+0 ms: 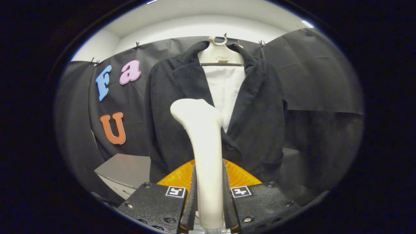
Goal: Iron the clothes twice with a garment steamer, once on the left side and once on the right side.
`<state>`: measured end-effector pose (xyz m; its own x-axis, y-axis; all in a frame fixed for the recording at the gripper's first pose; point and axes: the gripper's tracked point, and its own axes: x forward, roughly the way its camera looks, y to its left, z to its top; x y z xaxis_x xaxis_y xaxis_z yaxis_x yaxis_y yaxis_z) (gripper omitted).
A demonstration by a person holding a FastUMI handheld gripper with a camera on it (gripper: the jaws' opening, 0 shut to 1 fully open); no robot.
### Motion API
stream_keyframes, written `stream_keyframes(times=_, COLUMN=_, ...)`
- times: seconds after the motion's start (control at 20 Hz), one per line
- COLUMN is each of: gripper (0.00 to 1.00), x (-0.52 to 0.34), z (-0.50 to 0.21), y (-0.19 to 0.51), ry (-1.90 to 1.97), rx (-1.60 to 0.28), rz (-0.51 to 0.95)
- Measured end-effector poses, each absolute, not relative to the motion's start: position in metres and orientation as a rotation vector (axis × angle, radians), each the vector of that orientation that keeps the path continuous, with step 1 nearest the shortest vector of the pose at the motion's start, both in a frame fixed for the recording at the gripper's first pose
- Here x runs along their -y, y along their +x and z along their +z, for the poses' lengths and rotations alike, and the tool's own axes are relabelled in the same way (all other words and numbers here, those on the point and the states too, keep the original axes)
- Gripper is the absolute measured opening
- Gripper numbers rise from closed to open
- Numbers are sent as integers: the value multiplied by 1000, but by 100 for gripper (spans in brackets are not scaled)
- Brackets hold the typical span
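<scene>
Between fingers of hand-held gripper (pixel 209 201): white garment steamer (pixel 204 152), clamped both sides, upright, before dark jacket (pixel 260 123).

Soft, even light is falling from ceiling strips above, leaving the booth moderately bright. The white steamer (pixel 204 152) is glowing pale without harsh glare, while the dark jacket (pixel 260 120) is swallowing detail. Fisheye distortion is bending edges; focus is staying fairly sharp.

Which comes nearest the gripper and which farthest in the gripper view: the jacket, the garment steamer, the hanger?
1. Garment steamer: clamped between the gripper fingers.
2. Jacket: hanging just beyond the steamer's head.
3. Hanger: at the jacket's collar, highest and farthest.
</scene>
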<state>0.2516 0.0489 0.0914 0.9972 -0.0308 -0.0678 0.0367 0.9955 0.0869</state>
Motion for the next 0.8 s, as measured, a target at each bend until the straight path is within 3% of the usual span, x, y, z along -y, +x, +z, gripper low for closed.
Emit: stream_keyframes(times=0.8, gripper=37, x=-52, z=12, y=249, ry=47, rx=-167, rz=-59)
